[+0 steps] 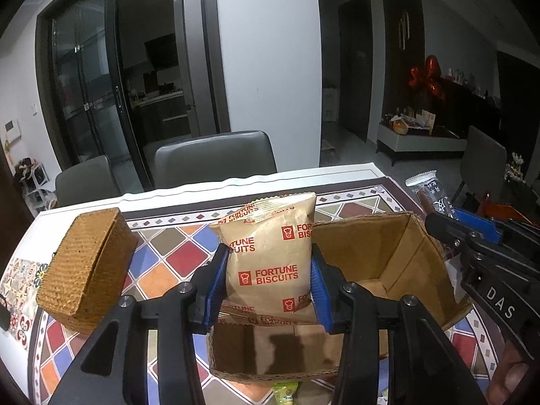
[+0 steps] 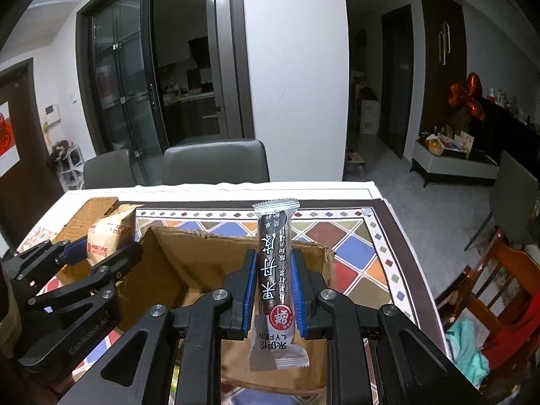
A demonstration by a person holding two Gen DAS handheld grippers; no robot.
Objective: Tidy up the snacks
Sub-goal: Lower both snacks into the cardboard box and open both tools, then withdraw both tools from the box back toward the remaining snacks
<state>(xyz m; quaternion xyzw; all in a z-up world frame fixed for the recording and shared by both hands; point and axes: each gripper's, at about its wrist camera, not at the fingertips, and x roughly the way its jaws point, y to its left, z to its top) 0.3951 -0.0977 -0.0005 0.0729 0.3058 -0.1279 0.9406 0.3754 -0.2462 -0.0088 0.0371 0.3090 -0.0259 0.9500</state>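
A: What is the left gripper (image 1: 268, 270) doing?

B: Its blue pads (image 1: 216, 283) pinch a tan biscuit bag (image 1: 270, 260) from both sides. The bag stands up tall, above the open cardboard box (image 1: 398, 253).

A: And the right gripper (image 2: 272, 283)?

B: Its fingers are squeezed tight on a thin dark snack stick (image 2: 274, 270) with a silver wrapper. The stick points up and hangs over the same box (image 2: 189, 263).

A: Where is the box?

B: It sits on the table (image 2: 337, 190), on a mat with coloured diamonds (image 2: 354, 249), near the front edge. Its flaps are open.

A: Anything else on the table?

B: A brown woven box (image 1: 87, 263) sits tilted by the left edge, apart from the cardboard one. A small green packet (image 1: 287, 393) peeks out at the front edge, just below the cardboard box.

A: What is behind the table?

B: Two grey chairs (image 1: 216, 158) stand at the far edge.
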